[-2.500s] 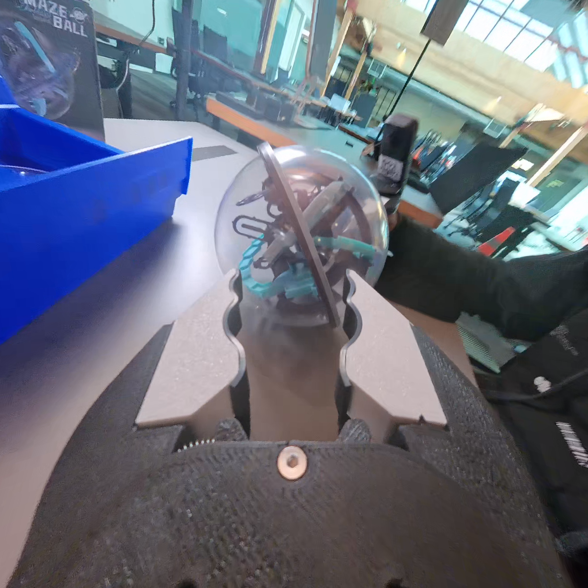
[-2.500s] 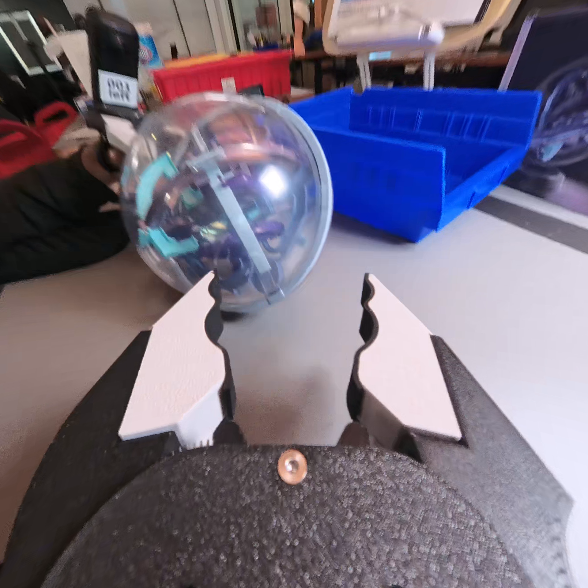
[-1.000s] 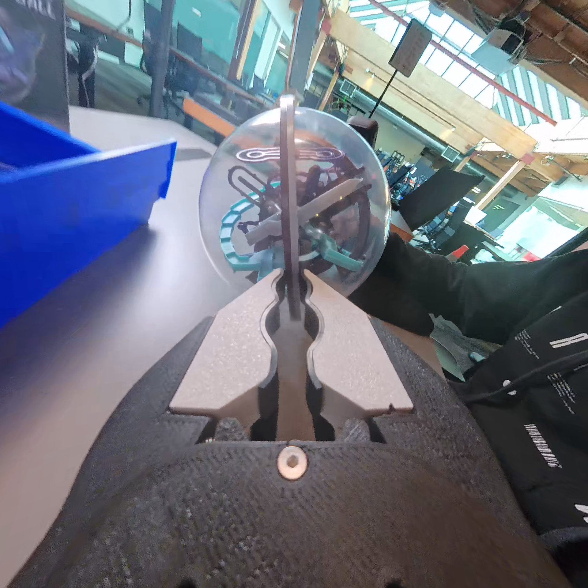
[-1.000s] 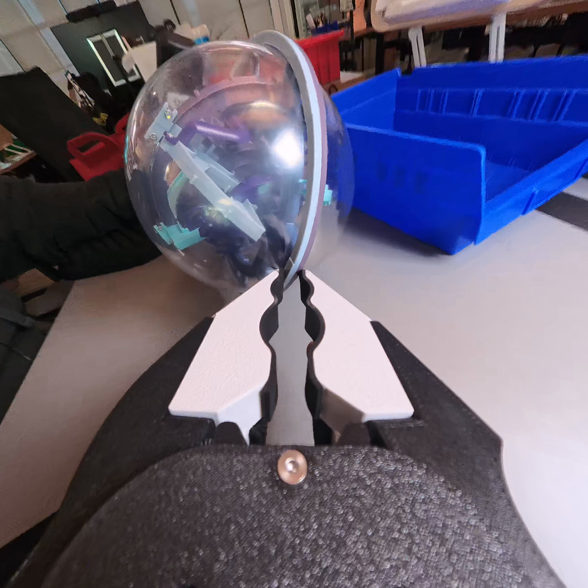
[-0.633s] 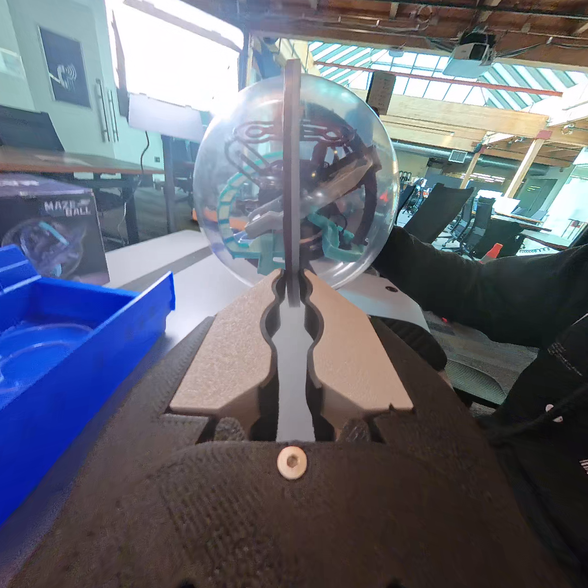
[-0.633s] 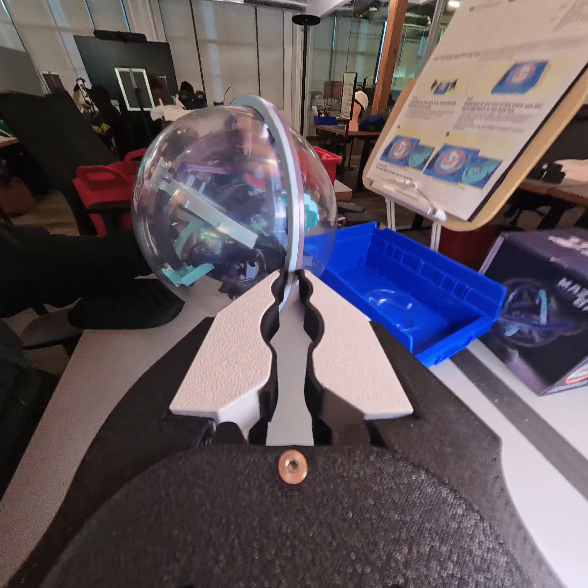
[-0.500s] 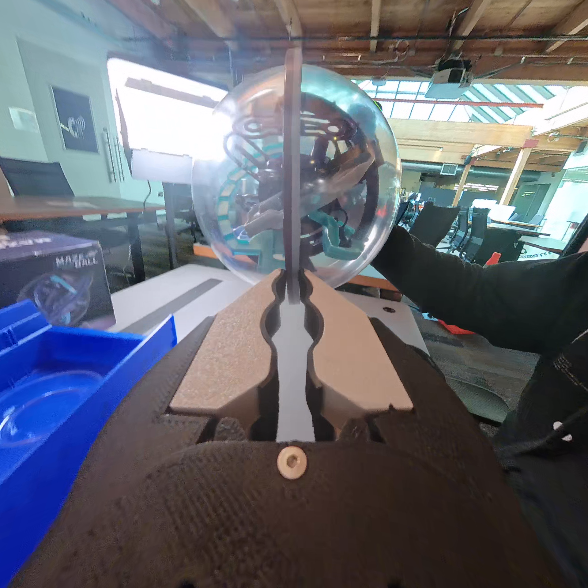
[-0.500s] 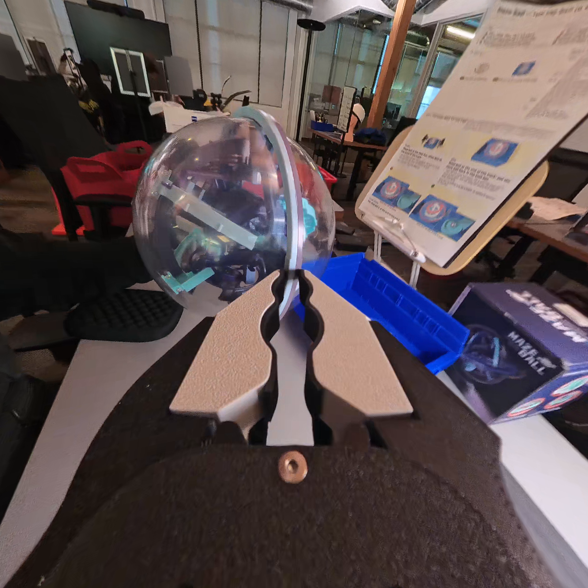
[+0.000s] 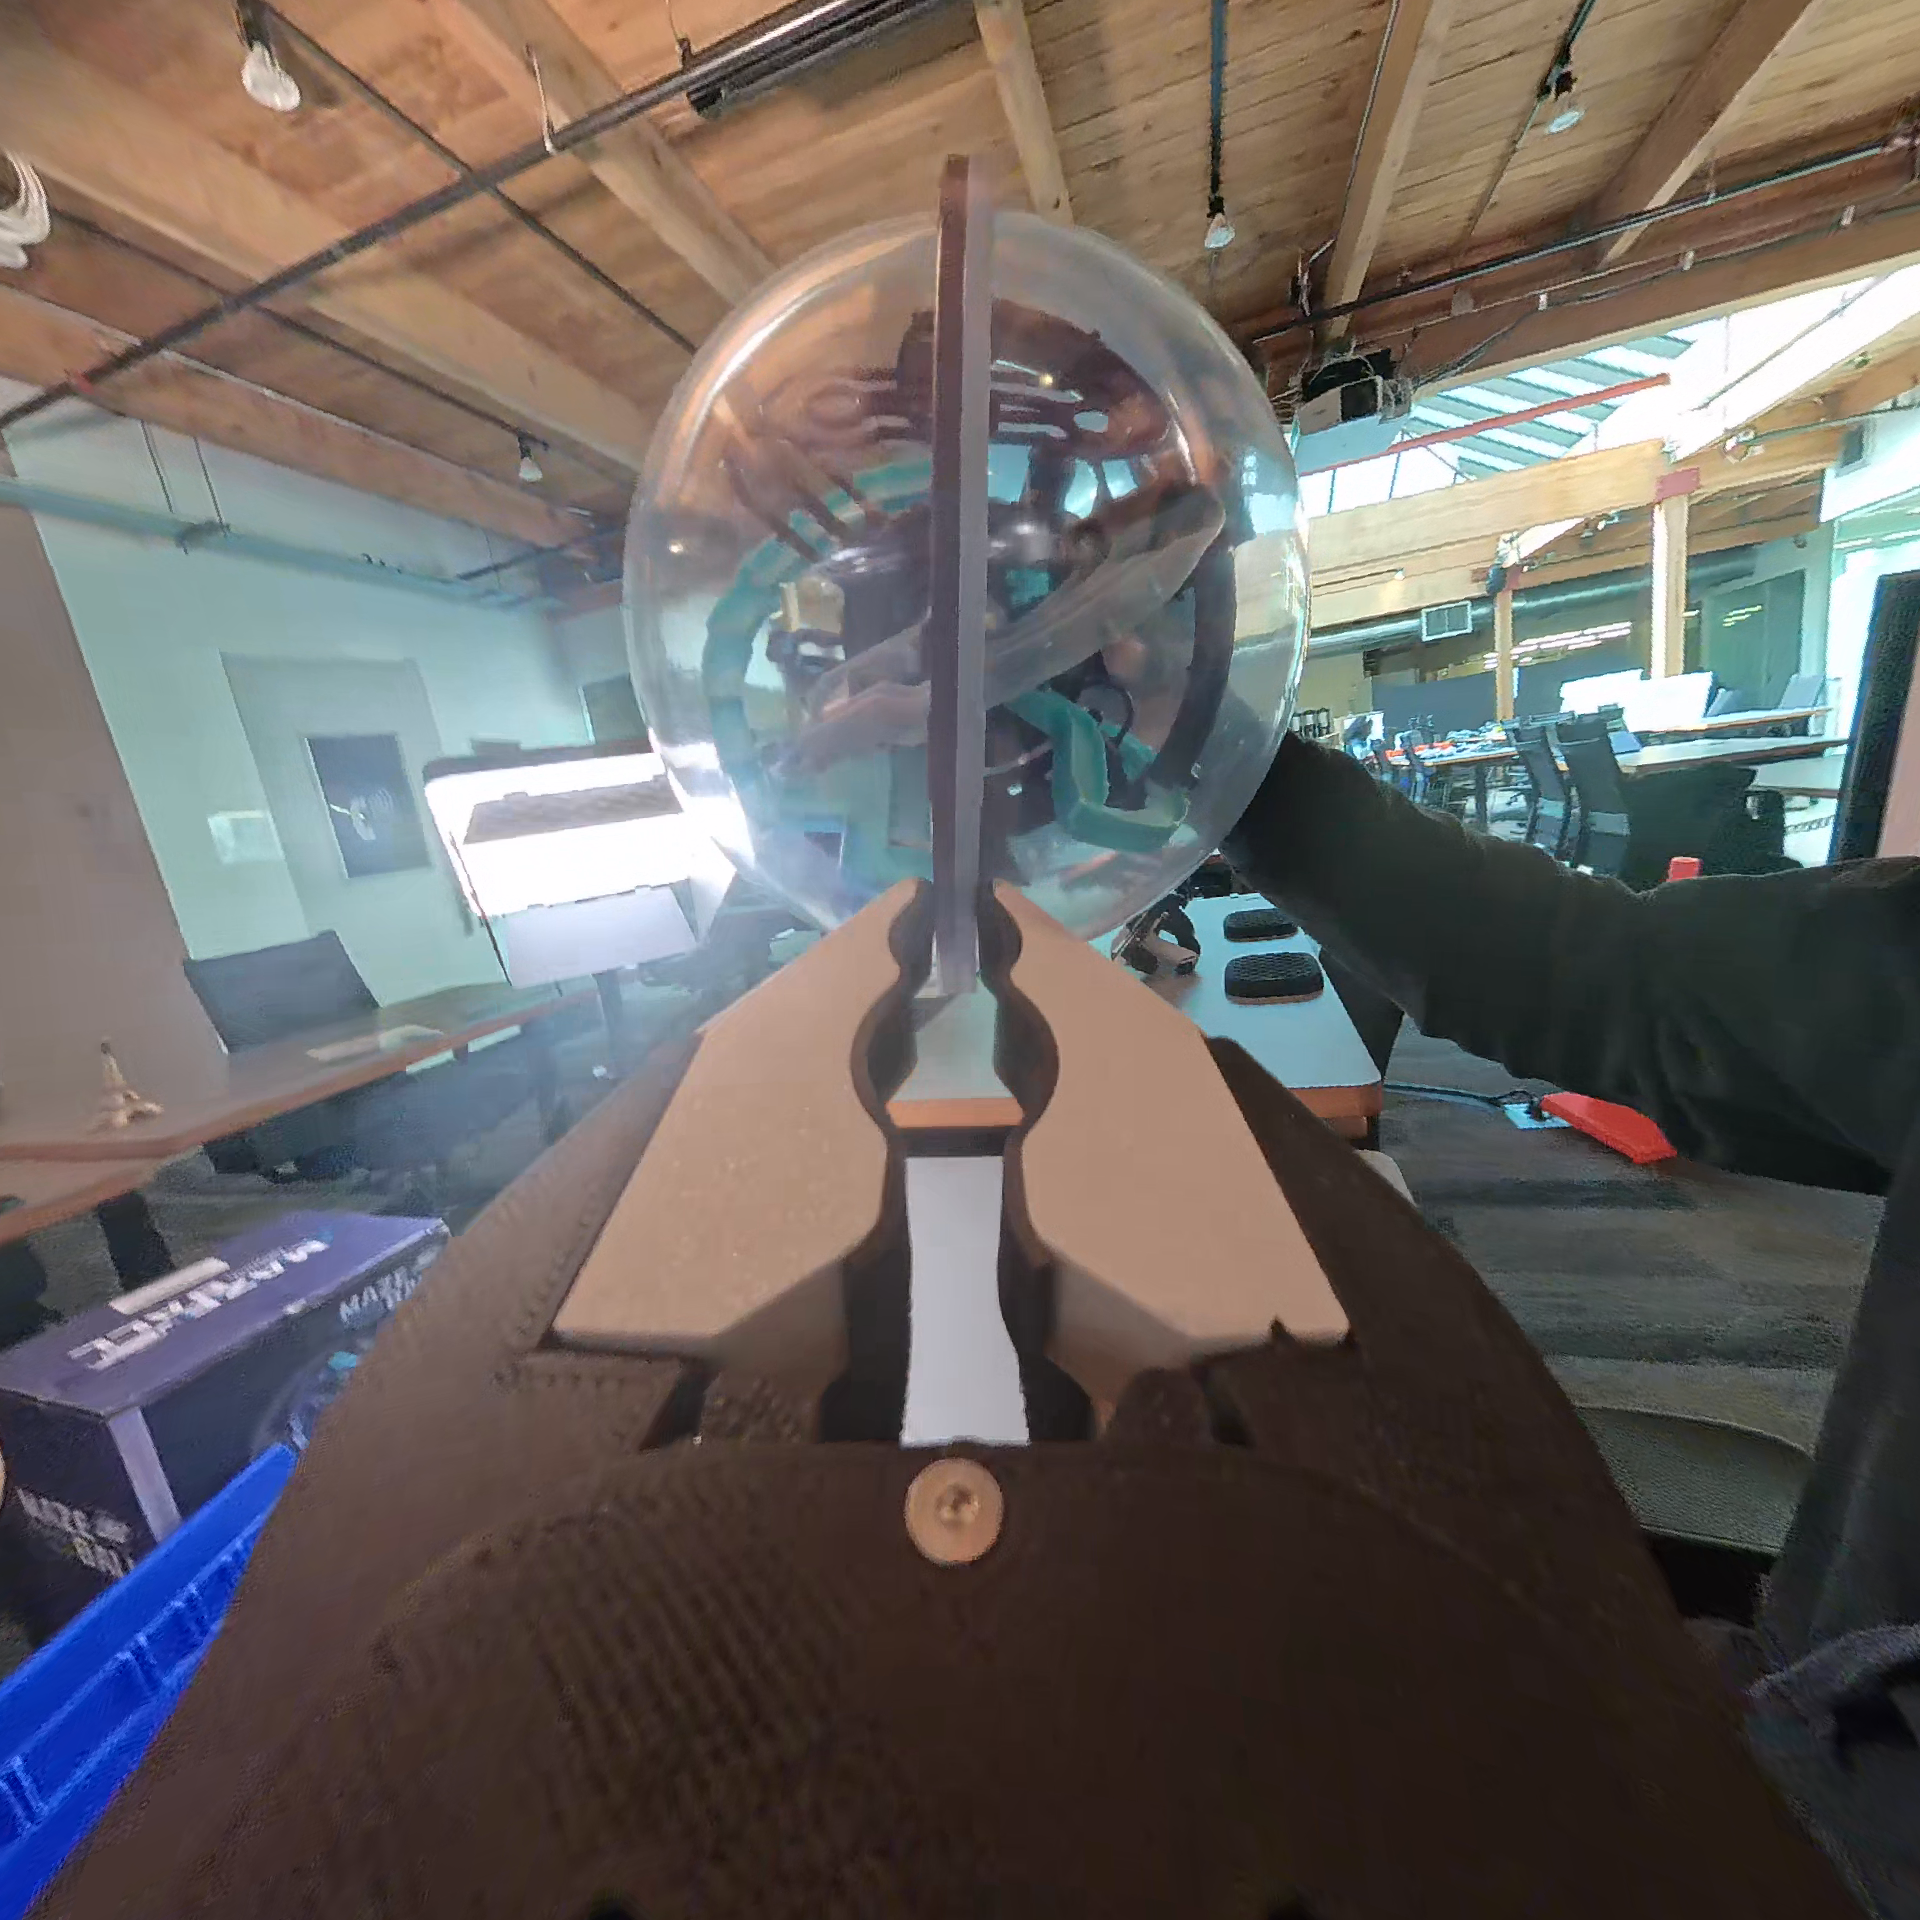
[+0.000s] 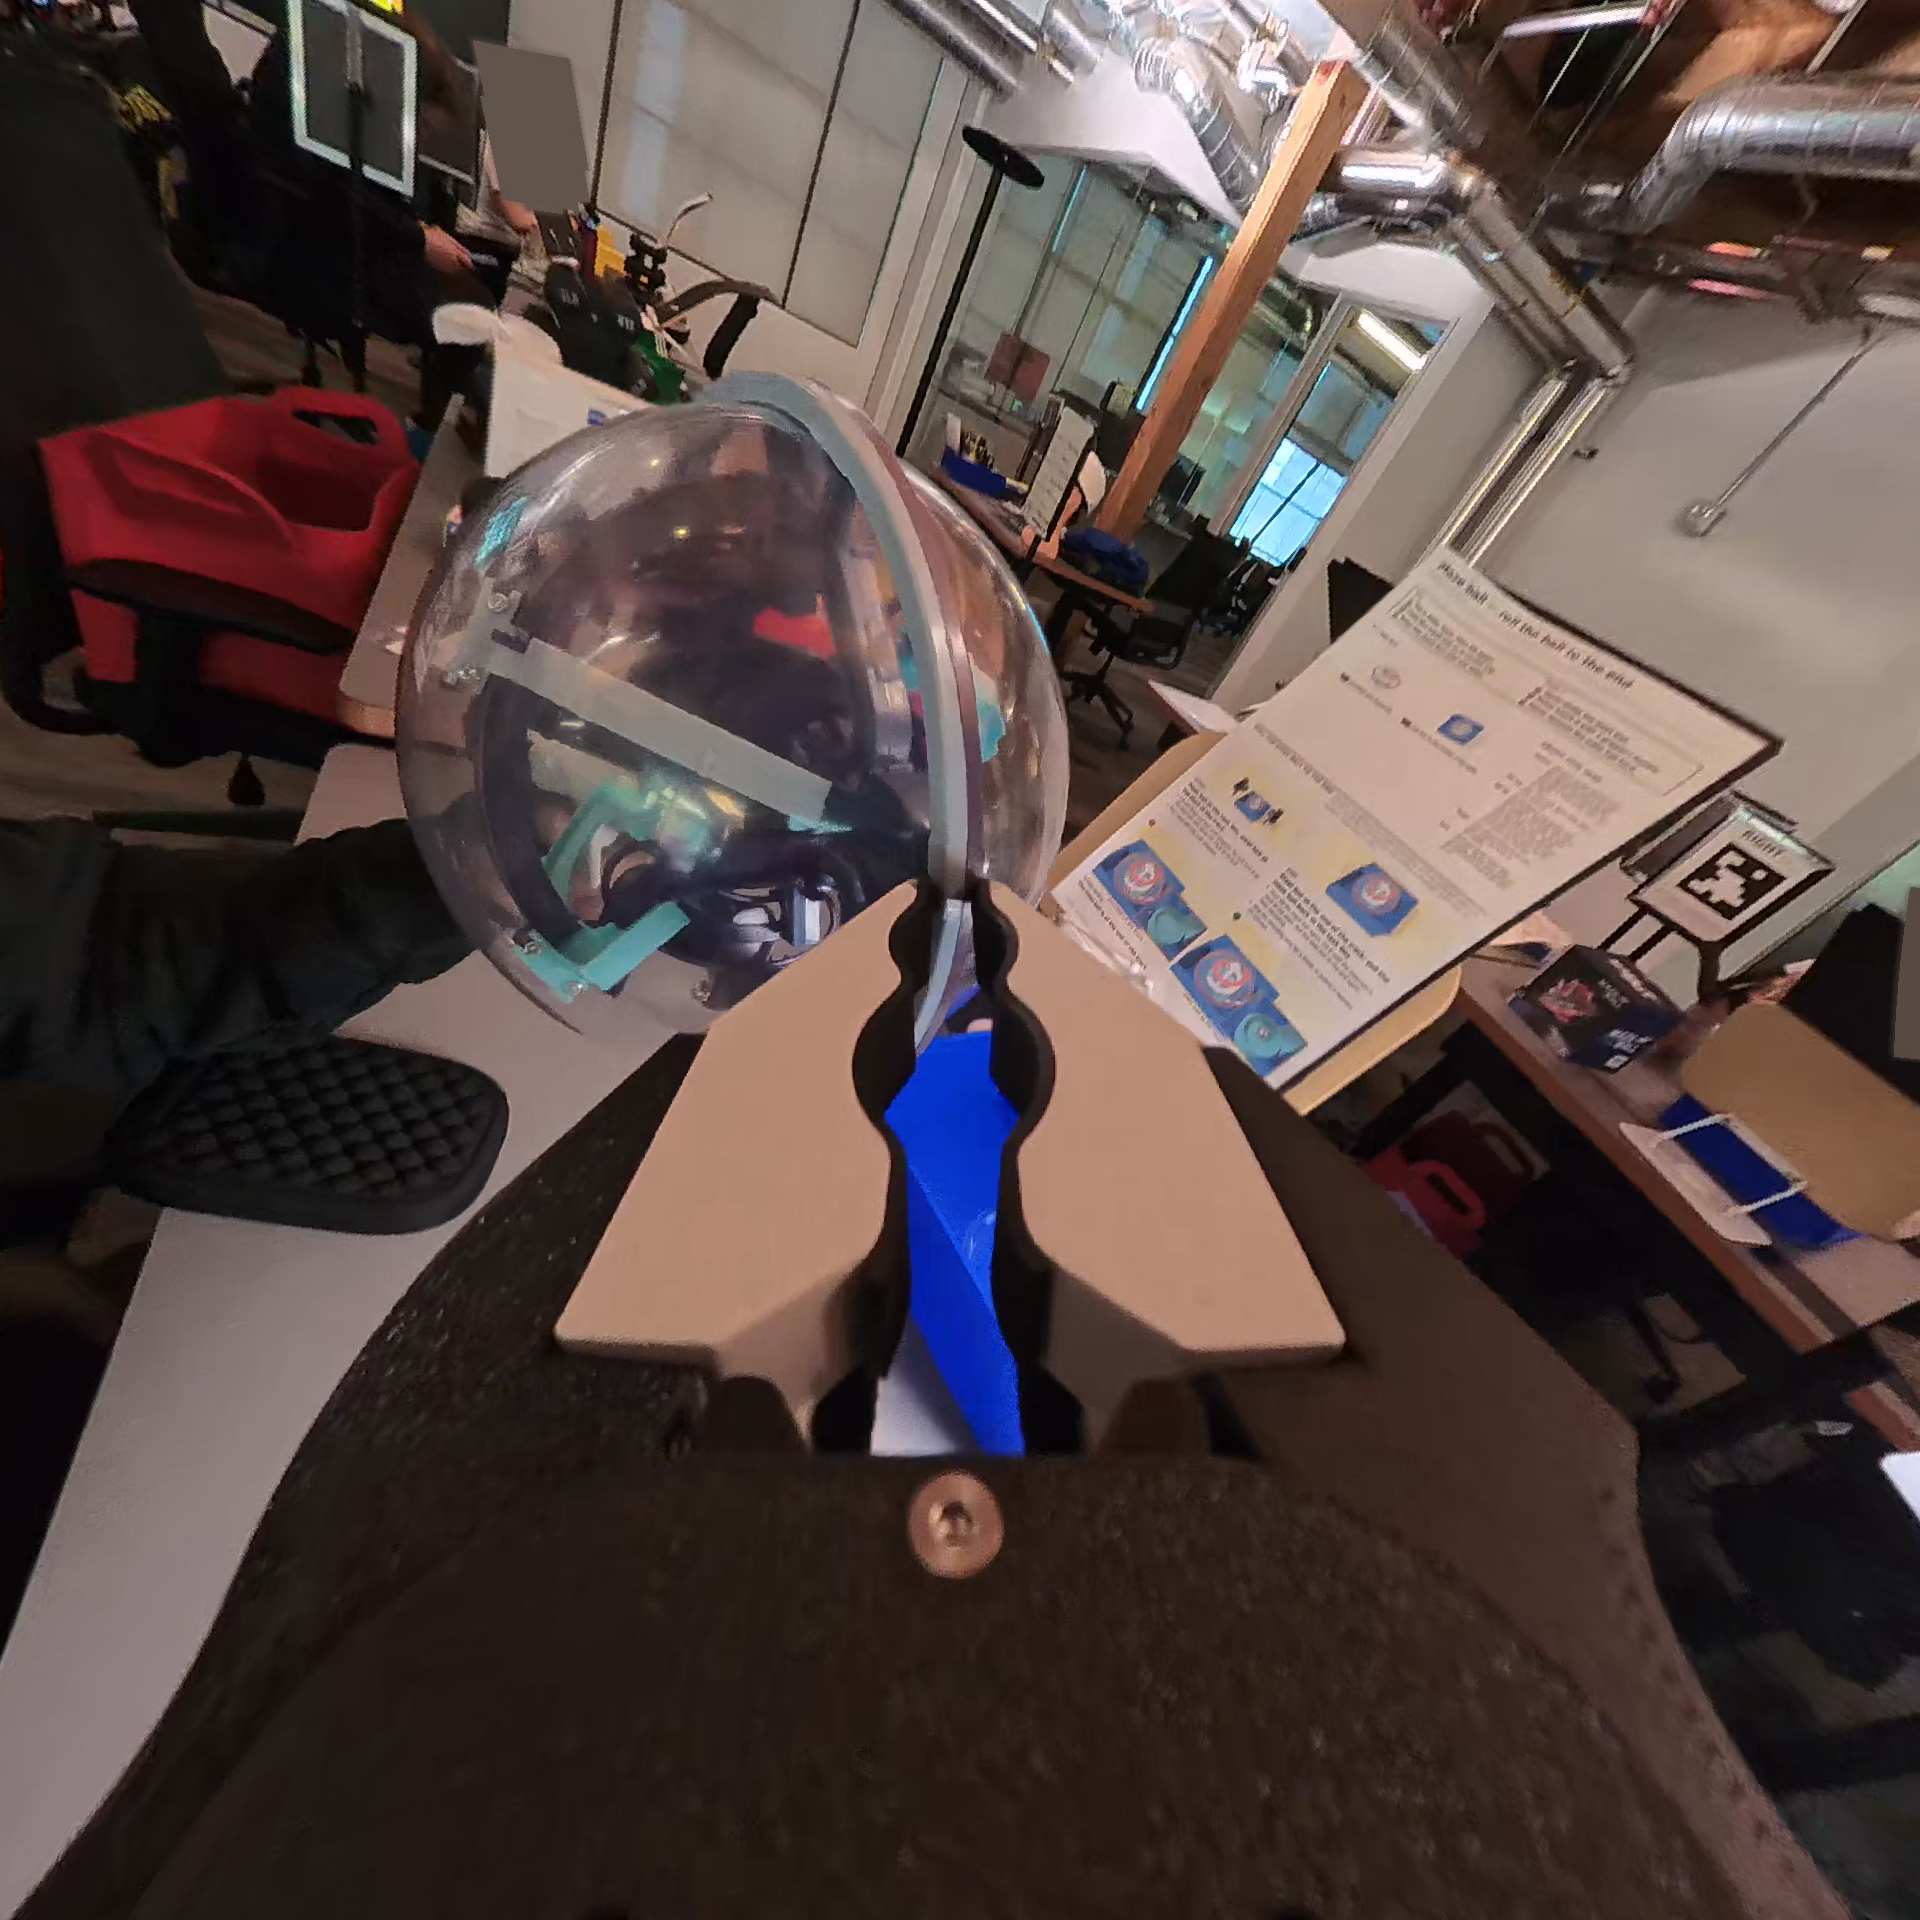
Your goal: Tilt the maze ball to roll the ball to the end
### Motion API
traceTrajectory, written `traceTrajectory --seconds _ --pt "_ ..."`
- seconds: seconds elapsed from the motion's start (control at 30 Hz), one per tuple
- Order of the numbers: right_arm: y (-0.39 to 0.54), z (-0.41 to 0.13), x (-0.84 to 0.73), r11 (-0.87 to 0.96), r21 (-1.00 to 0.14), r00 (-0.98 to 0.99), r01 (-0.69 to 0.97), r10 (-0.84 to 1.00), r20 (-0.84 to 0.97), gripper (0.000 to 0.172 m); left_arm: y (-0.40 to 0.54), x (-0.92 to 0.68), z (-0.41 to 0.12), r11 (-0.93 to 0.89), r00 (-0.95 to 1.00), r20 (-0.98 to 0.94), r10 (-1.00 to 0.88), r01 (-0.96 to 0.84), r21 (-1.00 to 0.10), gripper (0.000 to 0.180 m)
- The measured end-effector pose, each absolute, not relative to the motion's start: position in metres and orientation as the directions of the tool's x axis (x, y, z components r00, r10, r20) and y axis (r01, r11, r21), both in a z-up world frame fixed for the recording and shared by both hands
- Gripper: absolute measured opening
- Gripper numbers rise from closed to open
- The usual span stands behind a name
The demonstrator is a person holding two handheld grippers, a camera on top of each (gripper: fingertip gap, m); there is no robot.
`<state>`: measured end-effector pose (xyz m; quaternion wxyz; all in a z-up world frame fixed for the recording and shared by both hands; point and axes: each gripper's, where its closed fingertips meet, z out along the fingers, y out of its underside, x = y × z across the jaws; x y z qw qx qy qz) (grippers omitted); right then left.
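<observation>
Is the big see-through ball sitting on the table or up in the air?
Up in the air. Both grippers, left and right, pinch the maze ball by its flat middle ring, well above the table.

Below my left gripper (image 9: 956, 935) I see the grey table (image 9: 1288, 1029), two black dimpled pads (image 9: 1270, 975) beyond its tips to the right. Low on its left sit a dark printed box (image 9: 197, 1340) and a blue bin (image 9: 114, 1673).
</observation>
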<state>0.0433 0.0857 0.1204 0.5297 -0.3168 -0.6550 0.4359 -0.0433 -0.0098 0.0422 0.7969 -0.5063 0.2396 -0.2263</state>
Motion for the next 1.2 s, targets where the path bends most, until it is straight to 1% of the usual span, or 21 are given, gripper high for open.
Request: traceTrajectory --seconds 0.17,0.43,0.6,0.97,1.2 --pt "0.079 0.13 0.047 0.382 -0.919 -0.219 -0.104 0.892 0.395 0.003 -0.028 -0.039 0.067 0.435 0.792 -0.226 -0.567 0.055 -0.899 0.005" --pt "0.08 0.107 0.042 0.283 -0.949 -0.236 -0.141 0.921 0.31 0.002 -0.046 -0.039 0.084 0.452 0.81 -0.265 -0.523 0.001 -0.892 0.005" --pt "0.082 0.099 0.043 0.213 -0.961 -0.236 -0.179 0.939 0.252 0.001 -0.044 -0.04 0.079 0.433 0.812 -0.236 -0.534 0.023 -0.901 0.006" --pt "0.092 0.088 0.047 0.179 -0.966 -0.214 -0.184 0.952 0.217 0.0 -0.034 -0.036 0.065 0.415 0.809 -0.213 -0.548 0.042 -0.909 0.006" --pt "0.096 0.059 0.045 0.123 -0.984 -0.208 -0.131 0.967 0.149 0.0 -0.028 -0.041 0.037 0.317 0.802 -0.074 -0.592 0.147 -0.937 0.006"
